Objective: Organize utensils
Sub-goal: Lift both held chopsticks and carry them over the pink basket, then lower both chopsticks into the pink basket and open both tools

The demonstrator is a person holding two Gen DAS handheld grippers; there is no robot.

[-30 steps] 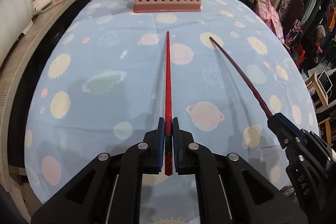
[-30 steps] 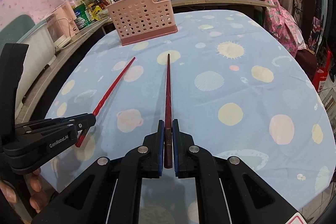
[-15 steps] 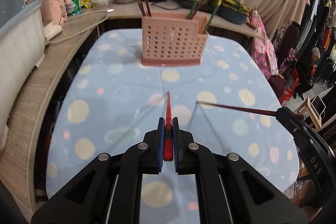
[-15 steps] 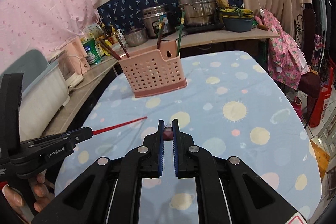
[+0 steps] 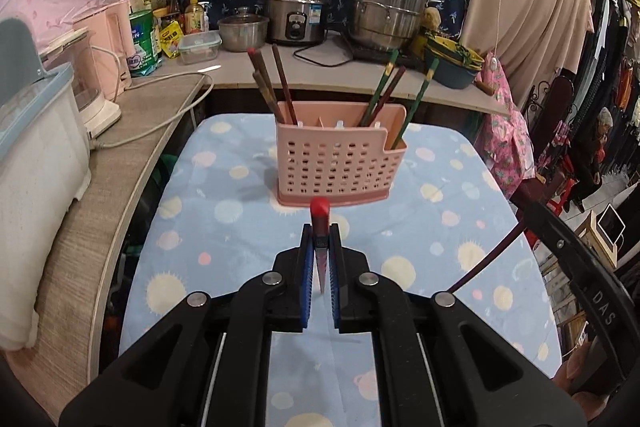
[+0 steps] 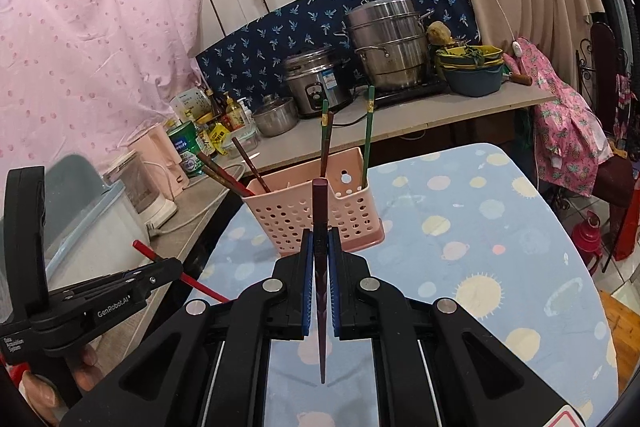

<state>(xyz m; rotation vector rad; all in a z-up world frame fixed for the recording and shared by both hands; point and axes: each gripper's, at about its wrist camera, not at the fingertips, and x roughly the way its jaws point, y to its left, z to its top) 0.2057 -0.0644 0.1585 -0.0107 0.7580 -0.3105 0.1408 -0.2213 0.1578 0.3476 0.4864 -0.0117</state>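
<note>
Chopsticks now lifted off tablecloth; red chopstick | maroon chopstick

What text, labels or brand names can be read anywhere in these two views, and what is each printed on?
"GenRobot.AI": side of the left gripper, right wrist view.
"Data Acquisition System": small print low on that gripper's body, barely legible.
"DAS": side of the right gripper, left wrist view.
Green can, yellow packet, rice cooker label: printed, too small and blurred to read.
</note>
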